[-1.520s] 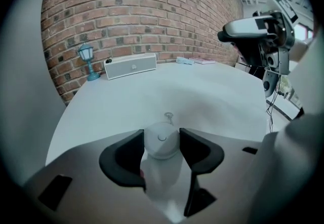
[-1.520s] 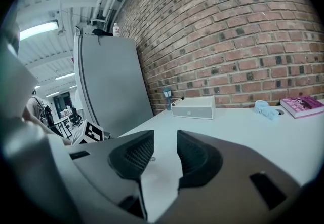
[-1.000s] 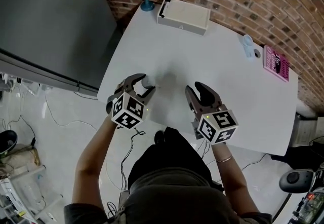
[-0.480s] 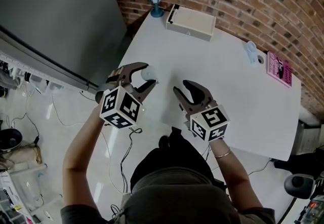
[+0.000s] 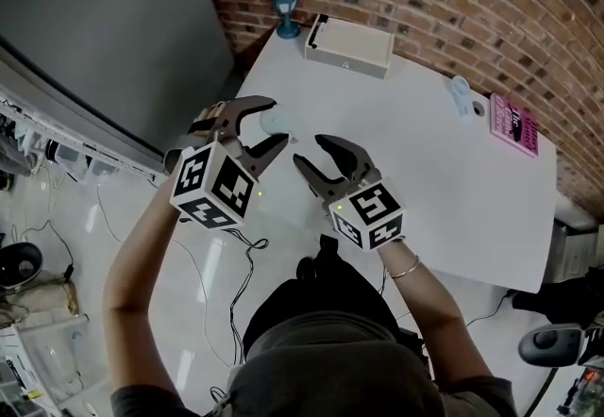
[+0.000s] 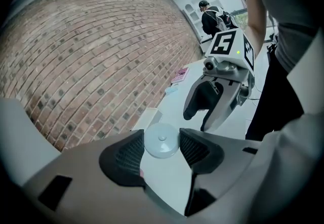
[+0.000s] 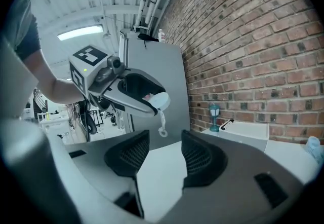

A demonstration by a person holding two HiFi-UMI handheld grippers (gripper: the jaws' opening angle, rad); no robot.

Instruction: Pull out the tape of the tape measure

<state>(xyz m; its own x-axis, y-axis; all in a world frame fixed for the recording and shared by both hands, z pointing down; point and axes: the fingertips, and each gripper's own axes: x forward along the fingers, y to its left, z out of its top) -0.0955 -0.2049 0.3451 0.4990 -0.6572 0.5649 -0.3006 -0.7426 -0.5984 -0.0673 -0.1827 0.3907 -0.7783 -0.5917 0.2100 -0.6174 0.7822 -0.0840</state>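
Observation:
The tape measure (image 5: 276, 122) is a small round white case, held in the air above the white table (image 5: 425, 170) with my left gripper (image 5: 268, 126) shut on it. In the left gripper view the case (image 6: 161, 140) sits pinched between the ribbed pads (image 6: 127, 157). A short bit of tape with a ring tab (image 7: 162, 131) hangs under the case (image 7: 160, 100). My right gripper (image 5: 310, 151) is just right of it, tips pointing at the case; its jaws are opening and nothing is between them (image 7: 165, 149). The left gripper view shows the right gripper (image 6: 197, 119) close ahead.
A white box (image 5: 349, 44) and a small blue lamp-like figure (image 5: 286, 12) stand at the table's far end by the brick wall. A pale blue item (image 5: 462, 94) and a pink booklet (image 5: 514, 122) lie at the far right. A grey cabinet (image 5: 94, 19) flanks the left.
Both grippers have come up and closer together, the left one carrying the tape measure. The right gripper has swung left toward the case and its jaws stand wider.

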